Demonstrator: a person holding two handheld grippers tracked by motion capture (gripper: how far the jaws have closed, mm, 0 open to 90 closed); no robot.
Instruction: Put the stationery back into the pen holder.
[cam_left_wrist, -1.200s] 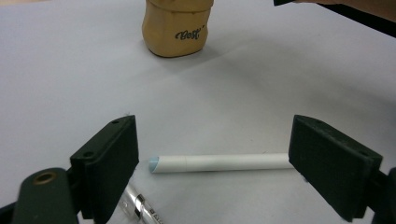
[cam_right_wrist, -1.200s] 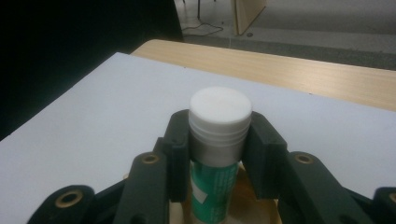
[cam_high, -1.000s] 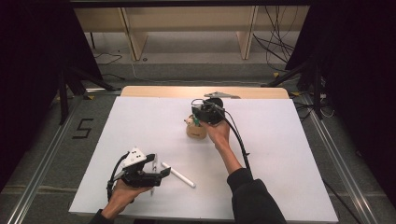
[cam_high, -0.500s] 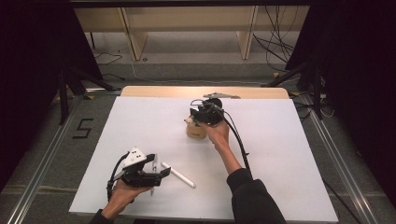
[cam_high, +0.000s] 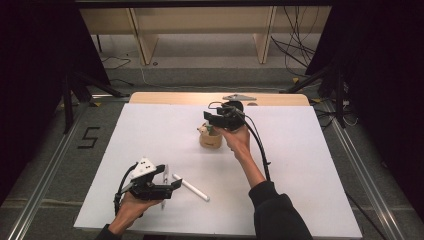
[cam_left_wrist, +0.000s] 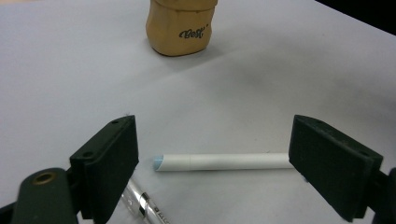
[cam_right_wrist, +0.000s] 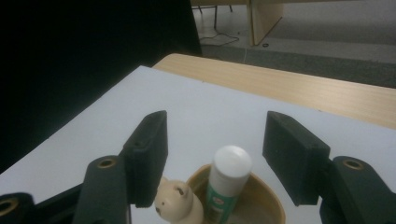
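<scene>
A tan cup (cam_high: 210, 140) with dark lettering (cam_left_wrist: 180, 28) stands mid-table, a small cream animal head (cam_right_wrist: 175, 201) on its rim. A white-capped stick with a green label (cam_right_wrist: 227, 179) stands upright inside it. My right gripper (cam_high: 210, 121) hovers just above the cup; its jaws have just been opening and now stand open (cam_right_wrist: 215, 140), with the stick's cap between them but untouched. My left gripper (cam_high: 172, 184) rests low near the front edge, open (cam_left_wrist: 212, 140). A white pen (cam_left_wrist: 224, 161) lies flat on the table between its jaws.
A clear pen (cam_left_wrist: 142, 203) lies under the left jaw. The white tabletop (cam_high: 300, 150) ends at a wooden strip (cam_high: 175, 97) along the far edge. Dark curtains and stands flank both sides.
The right gripper stays over the cup with barely any shift. The left hand and the white pen have not moved.
</scene>
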